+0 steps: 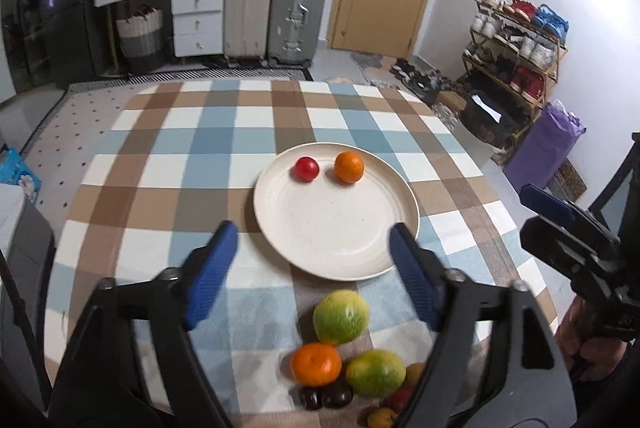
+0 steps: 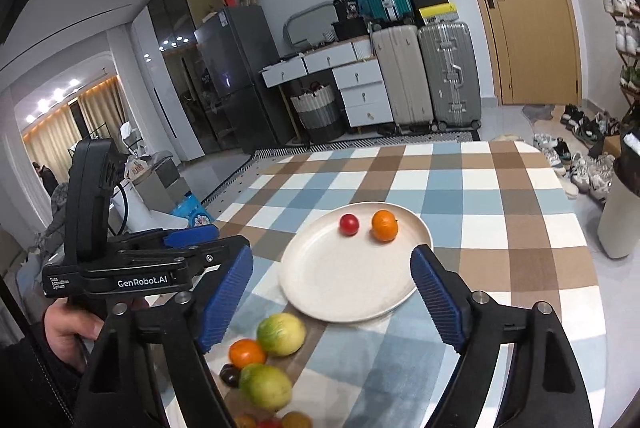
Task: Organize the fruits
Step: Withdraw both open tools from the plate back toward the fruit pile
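Your left gripper (image 1: 312, 236) and right gripper (image 2: 332, 260) both gape wide, holding nothing, above the plate (image 1: 320, 228). Round fruits show no long axis. Your fruit pile (image 1: 340, 348) is cut off at the lower edge.

Two fruits (image 1: 328, 168) lie on the plate (image 1: 336, 240); others (image 1: 344, 348) before it.

A cream round plate (image 1: 336, 228) sits mid-frame, with a small red fruit (image 1: 307, 169) and an orange (image 1: 349, 167) side by side near its far rim, apart. Below it, lower frame, cluster two green-yellow citrus (image 1: 341, 316), another orange (image 1: 316, 365) and dark plums (image 1: 326, 397).
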The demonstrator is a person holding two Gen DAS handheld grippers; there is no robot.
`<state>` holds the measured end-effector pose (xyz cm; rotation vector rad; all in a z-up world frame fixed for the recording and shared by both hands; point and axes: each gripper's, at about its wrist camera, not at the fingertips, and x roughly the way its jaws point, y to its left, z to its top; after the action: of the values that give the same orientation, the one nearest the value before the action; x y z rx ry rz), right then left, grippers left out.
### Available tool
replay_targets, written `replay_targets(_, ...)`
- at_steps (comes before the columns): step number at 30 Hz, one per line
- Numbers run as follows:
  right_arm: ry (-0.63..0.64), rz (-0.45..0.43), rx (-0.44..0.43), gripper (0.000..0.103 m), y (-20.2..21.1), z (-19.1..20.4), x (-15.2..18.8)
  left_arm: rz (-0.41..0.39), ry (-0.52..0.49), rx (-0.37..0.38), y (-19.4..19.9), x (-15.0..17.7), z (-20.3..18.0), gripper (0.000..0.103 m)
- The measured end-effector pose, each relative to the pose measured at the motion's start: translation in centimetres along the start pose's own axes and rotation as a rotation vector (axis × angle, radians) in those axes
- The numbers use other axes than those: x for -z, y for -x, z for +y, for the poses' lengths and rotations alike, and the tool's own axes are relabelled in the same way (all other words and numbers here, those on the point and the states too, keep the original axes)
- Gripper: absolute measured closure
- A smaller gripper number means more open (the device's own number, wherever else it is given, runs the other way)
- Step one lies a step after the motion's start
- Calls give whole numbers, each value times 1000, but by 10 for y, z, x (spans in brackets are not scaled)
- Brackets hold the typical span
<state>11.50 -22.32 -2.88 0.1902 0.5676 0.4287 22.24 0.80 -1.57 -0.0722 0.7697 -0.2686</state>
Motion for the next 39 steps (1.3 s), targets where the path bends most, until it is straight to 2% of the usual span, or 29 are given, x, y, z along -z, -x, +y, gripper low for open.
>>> replay_targets(3,5,-20,8,12,16,11,7,-40,14,30,24,12,1,18)
replay_targets(9,6,-52,10,8,41,26,21,-87,5,5,57,40,2,4)
replay_targets(11,11,-55,4,4,45,29,25,-103,7,-9,67,50,2,2)
replay_targets(16,13,-35,-19,1,50,37,43,-96,57,-6,81,75,10,1)
replay_targets(23,25,11,-9,1,48,43,68,-58,108,-14,77,105,23,1)
replay_targets(25,17,26,-7,1,47,43,77,-51,128,-37,76,116,27,1)
replay_targets(33,29,107,0,0,36,47,112,-13,128,-31,62,155,28,1)
replay_targets(37,-15,121,45,0,32,43,128,4,161,-24,60,172,30,1)
replay_targets(39,-42,124,37,0,31,41,134,6,160,-21,61,178,30,1)
